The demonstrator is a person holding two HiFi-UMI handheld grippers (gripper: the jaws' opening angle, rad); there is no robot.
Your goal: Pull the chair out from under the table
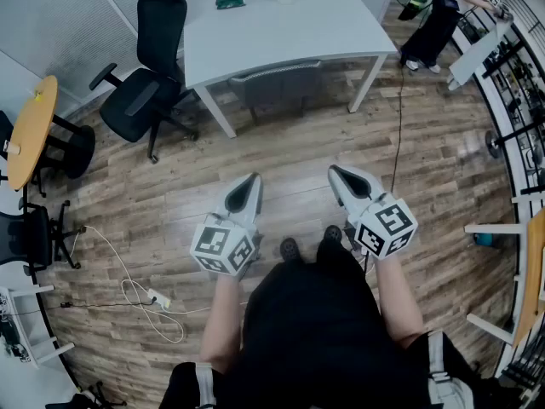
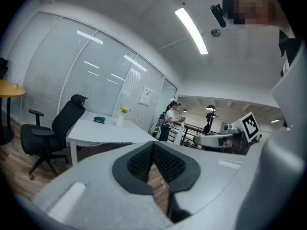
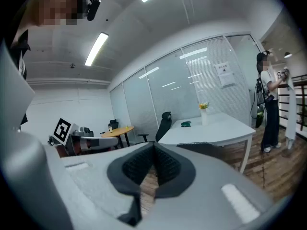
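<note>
chair (image 1: 277,80): 12 o'clock, seat hidden under table (image 1: 255,37) | left gripper (image 1: 252,179): jaws closed, empty | right gripper (image 1: 335,172): jaws closed, empty

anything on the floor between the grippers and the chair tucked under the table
Nothing visible. Bare wood floor lies between the left gripper, the right gripper and the grey chair under the white table. The black office chair and black cable sit off to the sides.

The rectangular white bench (image 1: 281,32) has a smooth, matt top. The grey chair (image 1: 277,79) under it looks cloth-backed. The brown plank floor (image 1: 289,156) is grained wood with a slight sheen. The left claw (image 1: 253,179) and right claw (image 1: 334,171) are matt grey plastic with black ribbed pads (image 2: 139,161).
</note>
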